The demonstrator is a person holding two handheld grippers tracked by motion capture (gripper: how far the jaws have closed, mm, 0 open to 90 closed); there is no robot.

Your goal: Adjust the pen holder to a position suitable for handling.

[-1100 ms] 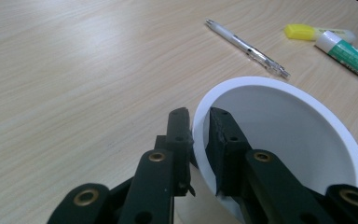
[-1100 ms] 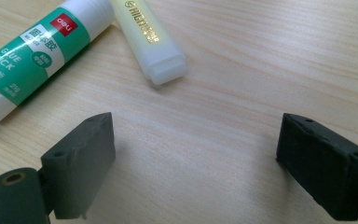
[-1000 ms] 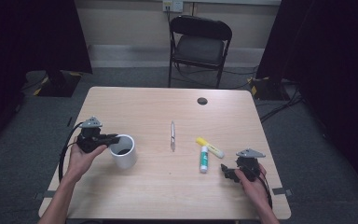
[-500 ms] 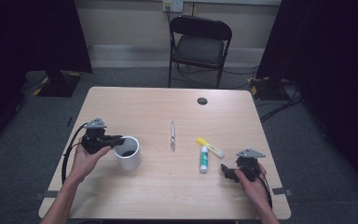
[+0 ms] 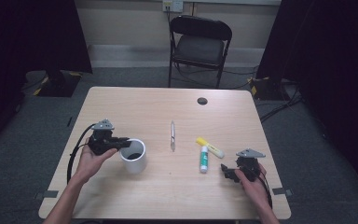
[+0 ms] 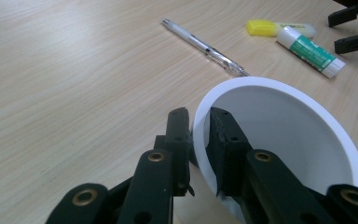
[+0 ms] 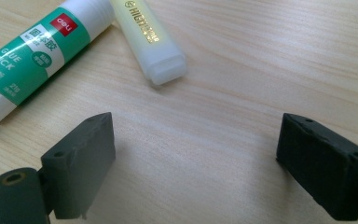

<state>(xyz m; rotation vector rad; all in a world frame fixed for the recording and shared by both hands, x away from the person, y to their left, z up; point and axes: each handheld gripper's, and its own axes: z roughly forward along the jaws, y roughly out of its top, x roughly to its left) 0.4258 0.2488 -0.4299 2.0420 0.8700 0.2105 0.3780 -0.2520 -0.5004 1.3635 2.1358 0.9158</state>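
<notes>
Your left tool [image 6: 198, 140] clamps the white cup's [image 5: 134, 156] rim (one jaw inside); your right tool [image 7: 196, 163] gapes, released, near the glue stick [image 7: 32, 56].

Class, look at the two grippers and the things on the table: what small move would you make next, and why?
Probably bring the right gripper forward to the glue stick. Its jaws stand wide open over bare table, with the glue stick and the yellow highlighter lying just ahead. The left gripper is clamped on the white cup's rim, one jaw inside and one outside, so the cup looks ready to receive things.
</notes>
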